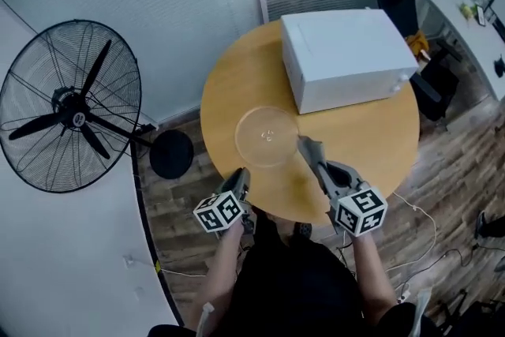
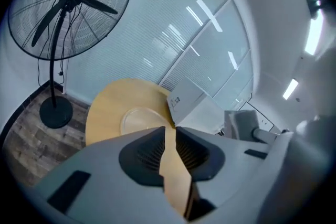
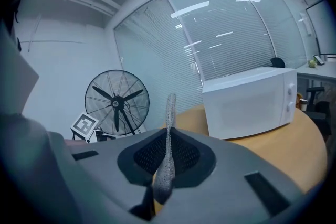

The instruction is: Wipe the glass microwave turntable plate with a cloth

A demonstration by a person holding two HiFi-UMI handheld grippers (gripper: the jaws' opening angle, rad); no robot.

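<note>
The clear glass turntable plate (image 1: 267, 136) lies flat on the round wooden table (image 1: 379, 146), in front of the microwave; it also shows as a pale disc (image 2: 142, 119) in the left gripper view. My right gripper (image 1: 318, 162) hovers just right of the plate and is shut on a thin grey cloth (image 1: 306, 144), whose strip sticks up between the pads (image 3: 170, 113). The cloth's tip reaches the plate's right rim. My left gripper (image 1: 243, 172) is at the table's near edge, below the plate; its jaws (image 2: 168, 131) stand a narrow gap apart with nothing between them.
A white microwave (image 1: 343, 55) sits on the far half of the table, door closed. A black pedestal fan (image 1: 71, 110) stands on the floor to the left. Glass walls with blinds lie behind. A black chair (image 1: 398, 0) and a desk are at the far right.
</note>
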